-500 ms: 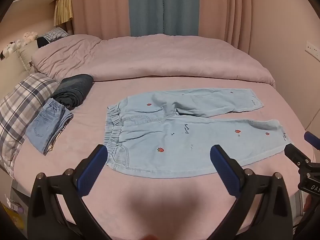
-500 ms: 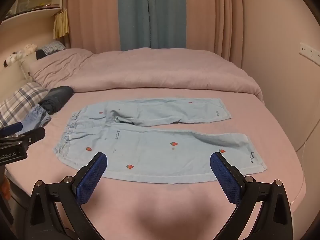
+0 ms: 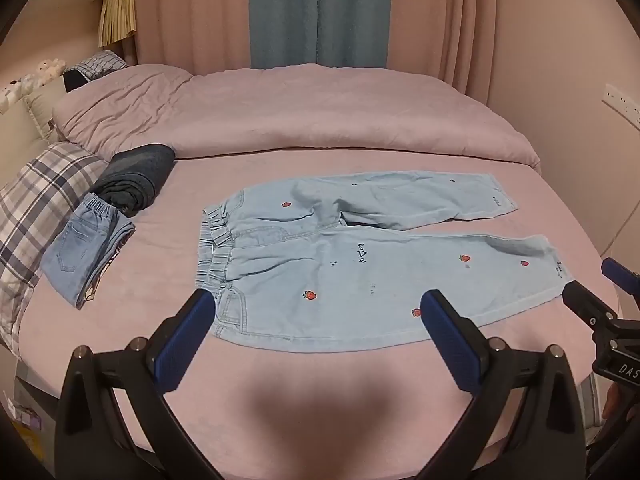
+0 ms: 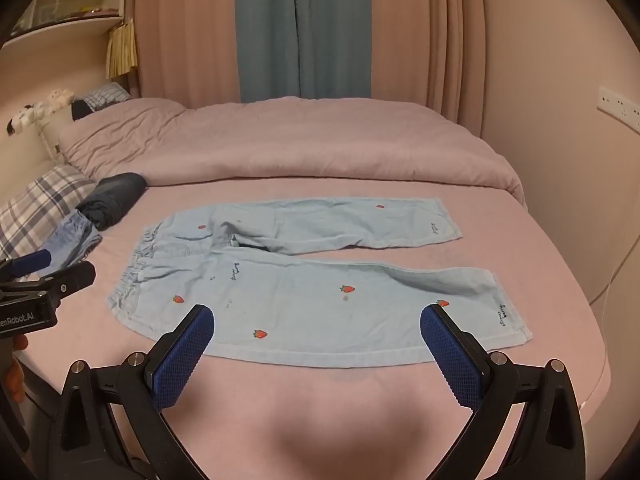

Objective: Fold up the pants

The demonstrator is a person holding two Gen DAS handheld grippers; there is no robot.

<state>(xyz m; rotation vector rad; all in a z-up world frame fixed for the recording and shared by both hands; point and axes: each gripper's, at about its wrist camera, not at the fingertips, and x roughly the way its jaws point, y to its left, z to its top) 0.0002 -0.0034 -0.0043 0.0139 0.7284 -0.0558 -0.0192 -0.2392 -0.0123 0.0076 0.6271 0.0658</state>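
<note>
At the far left a plaid pillow [image 3: 44, 196] lies against the bed's [image 3: 280, 384] edge, and just beside it sit two folded garments: small folded jeans [image 3: 86, 256] and, touching them on the far side, a dark bundle [image 3: 138, 178]. The pants [image 3: 360, 264], pale blue with small strawberries, lie flat and unfolded on the pink sheet in the middle of the bed, waistband toward the pillow, both legs running out to the right, the far leg slightly apart from the near one. A rumpled duvet [image 3: 300, 120] fills the bed behind them, with curtains [image 3: 320, 12] beyond. The left gripper [image 3: 318, 322] hovers over the near edge of the pants by the waistband, jaws spread wide with nothing between the blue pads. The right gripper [image 4: 318, 334] hangs over the near leg toward its hem, likewise wide apart and empty; neither pad touches the cloth. A wall socket [image 4: 618, 106] shows at the far right.
</note>
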